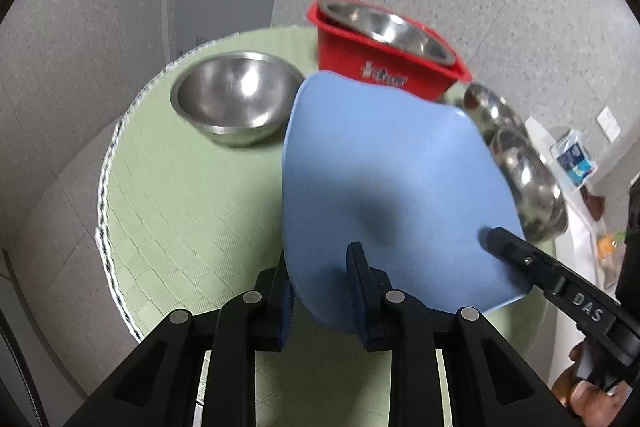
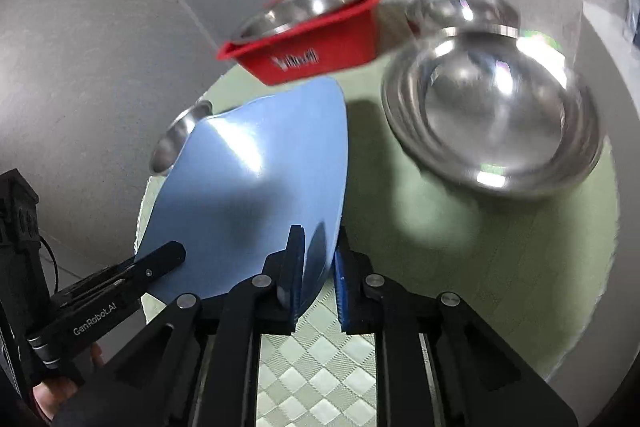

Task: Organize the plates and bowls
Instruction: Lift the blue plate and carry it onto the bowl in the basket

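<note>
- The left gripper (image 1: 322, 291) is clamped on the near rim of the blue plate (image 1: 384, 179), one finger on each face.
- The right gripper (image 2: 318, 279) is clamped on the same plate's opposite edge; the plate hangs tilted above the green mat (image 1: 180, 195).
- A steel bowl (image 1: 236, 95) sits on the mat left of the plate.
- A red bin (image 1: 384, 63) behind holds another steel bowl (image 1: 392, 27).
- Stacked steel bowls (image 2: 496, 107) stand to the right, blurred.
</note>
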Demonstrator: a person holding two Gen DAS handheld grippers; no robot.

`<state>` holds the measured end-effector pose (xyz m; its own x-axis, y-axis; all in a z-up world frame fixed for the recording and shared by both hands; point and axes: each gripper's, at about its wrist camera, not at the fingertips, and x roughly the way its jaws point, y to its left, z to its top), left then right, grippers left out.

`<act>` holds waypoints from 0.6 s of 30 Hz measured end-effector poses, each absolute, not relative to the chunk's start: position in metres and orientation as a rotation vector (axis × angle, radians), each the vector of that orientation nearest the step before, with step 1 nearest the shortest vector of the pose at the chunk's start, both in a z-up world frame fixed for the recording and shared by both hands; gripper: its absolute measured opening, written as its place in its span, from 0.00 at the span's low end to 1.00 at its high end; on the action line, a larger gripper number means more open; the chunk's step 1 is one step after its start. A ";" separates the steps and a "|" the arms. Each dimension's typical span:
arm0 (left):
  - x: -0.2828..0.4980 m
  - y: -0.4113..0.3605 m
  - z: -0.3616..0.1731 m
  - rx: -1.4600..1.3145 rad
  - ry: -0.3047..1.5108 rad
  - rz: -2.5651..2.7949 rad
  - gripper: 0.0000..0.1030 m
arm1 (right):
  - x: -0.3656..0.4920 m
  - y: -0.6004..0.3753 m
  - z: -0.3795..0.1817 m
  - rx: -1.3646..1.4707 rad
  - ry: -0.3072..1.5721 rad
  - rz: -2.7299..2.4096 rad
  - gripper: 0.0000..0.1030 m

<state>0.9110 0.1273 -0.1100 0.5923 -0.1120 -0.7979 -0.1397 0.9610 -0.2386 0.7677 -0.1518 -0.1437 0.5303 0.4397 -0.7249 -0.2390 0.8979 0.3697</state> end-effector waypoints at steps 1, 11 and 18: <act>0.912 0.127 -0.106 -0.289 0.930 0.013 0.20 | 0.767 -0.152 -0.137 0.234 0.913 0.414 0.13; 0.961 0.132 -0.054 -0.270 0.831 -0.060 0.20 | 0.815 -0.154 -0.078 0.240 0.817 0.405 0.13; 1.044 0.146 -0.040 -0.248 0.812 -0.103 0.21 | 0.885 -0.142 -0.063 0.252 0.801 0.366 0.13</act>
